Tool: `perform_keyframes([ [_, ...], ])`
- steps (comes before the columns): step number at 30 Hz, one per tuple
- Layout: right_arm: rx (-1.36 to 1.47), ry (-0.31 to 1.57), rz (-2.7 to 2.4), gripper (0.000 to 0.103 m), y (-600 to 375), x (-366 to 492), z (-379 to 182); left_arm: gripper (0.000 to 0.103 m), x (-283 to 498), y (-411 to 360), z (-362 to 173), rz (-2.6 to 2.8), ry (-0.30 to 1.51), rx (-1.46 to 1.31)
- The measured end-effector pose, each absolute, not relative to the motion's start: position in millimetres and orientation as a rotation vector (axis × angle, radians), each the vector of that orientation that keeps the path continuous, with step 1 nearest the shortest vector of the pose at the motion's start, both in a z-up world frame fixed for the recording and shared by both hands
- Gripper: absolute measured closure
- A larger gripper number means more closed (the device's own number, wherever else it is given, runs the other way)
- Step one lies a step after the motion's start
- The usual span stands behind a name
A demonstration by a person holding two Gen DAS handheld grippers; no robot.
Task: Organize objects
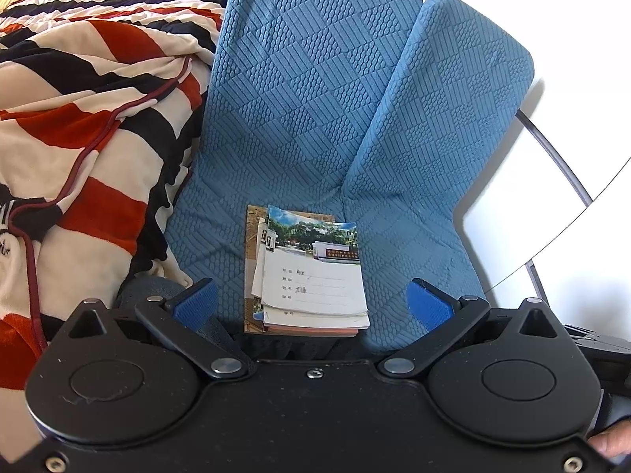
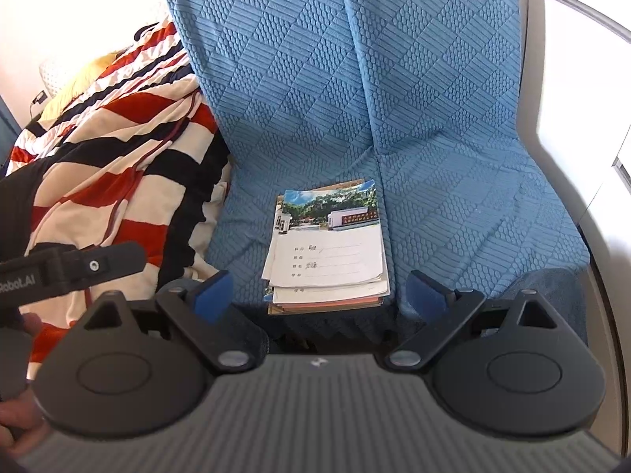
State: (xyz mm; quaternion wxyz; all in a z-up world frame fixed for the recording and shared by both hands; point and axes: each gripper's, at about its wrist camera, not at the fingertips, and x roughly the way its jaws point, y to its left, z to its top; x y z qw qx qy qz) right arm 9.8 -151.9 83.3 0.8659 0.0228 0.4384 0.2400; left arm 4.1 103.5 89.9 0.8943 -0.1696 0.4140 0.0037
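Note:
A small stack of notebooks (image 1: 311, 276) lies on the blue-covered seat (image 1: 299, 126); the top one has a photo cover and handwritten lines. My left gripper (image 1: 311, 307) is open, its blue pads either side of the stack's near edge, nothing held. In the right wrist view the same stack of notebooks (image 2: 329, 248) lies on the seat (image 2: 307, 90), just ahead of my right gripper (image 2: 321, 295), which is also open and empty. The stack's sheets are slightly fanned and uneven.
A red, black and cream striped blanket (image 1: 83, 126) is heaped to the left of the seat (image 2: 114, 157). The other gripper's black body (image 2: 71, 266) and a hand (image 2: 19, 425) show at left. A white surface with a dark tube (image 1: 552, 149) lies to the right.

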Motion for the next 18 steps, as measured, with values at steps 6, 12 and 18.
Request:
perform_keyframes([
  [6, 0.041, 0.927, 0.504, 0.007, -151.9, 8.7, 81.5, 0.001, 3.7, 100.8, 92.0, 0.005, 0.855, -0.344],
  [12, 0.044, 0.93, 0.505, 0.007, -152.1, 9.6, 82.5, 0.001, 3.7, 98.2, 94.8, -0.004, 0.85, -0.332],
  [18, 0.047, 0.927, 0.504, 0.007, -153.1, 8.1, 82.9, 0.001, 1.3, 96.9, 96.2, -0.013, 0.846, -0.33],
])
